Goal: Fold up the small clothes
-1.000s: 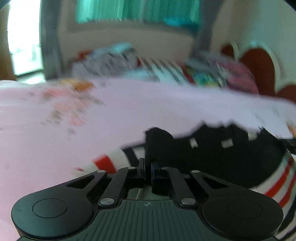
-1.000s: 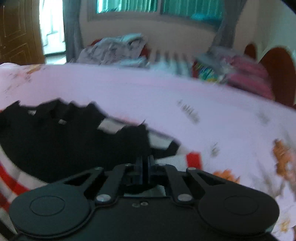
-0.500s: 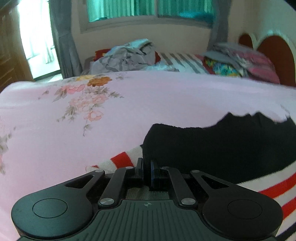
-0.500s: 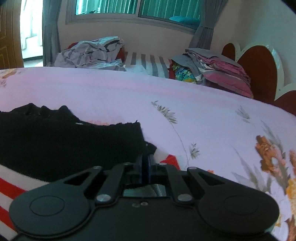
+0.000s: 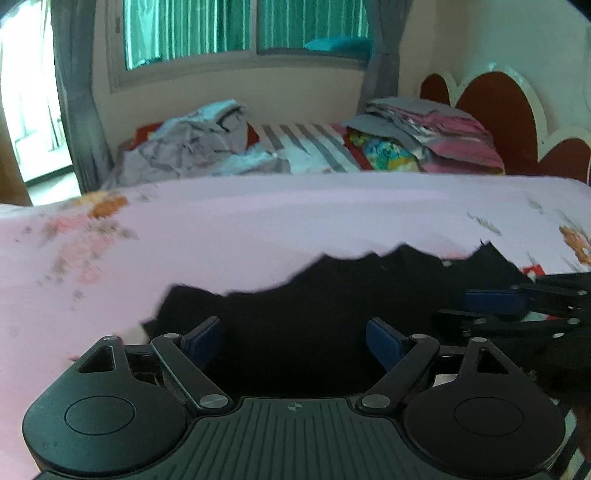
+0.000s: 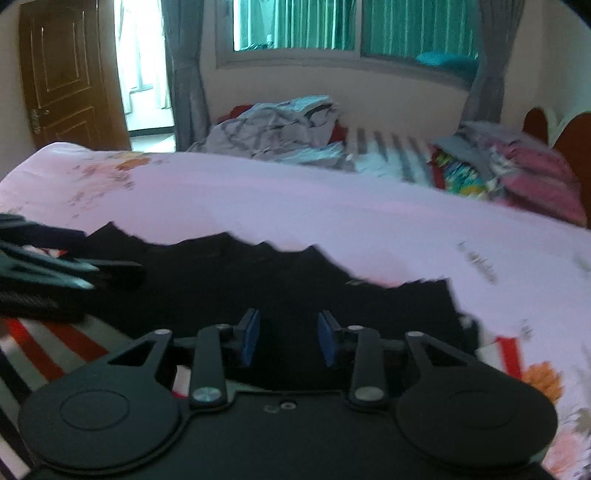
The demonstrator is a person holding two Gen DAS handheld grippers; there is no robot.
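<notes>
Our left gripper [image 5: 293, 341] and right gripper [image 6: 288, 341] hung with fingers spread wide, gripping nothing, over the black striped garment [image 6: 236, 280] lying on the pink bedsheet [image 5: 295, 218].

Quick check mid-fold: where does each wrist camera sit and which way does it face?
Left wrist: sits behind the open left gripper, facing across the black knitted garment with red and white stripes on the pink floral bedsheet; right gripper shows at right.
Right wrist: sits behind the open right gripper, same heading; left gripper shows at left.
Shared: garment, bedsheet, green-curtained window.
</notes>
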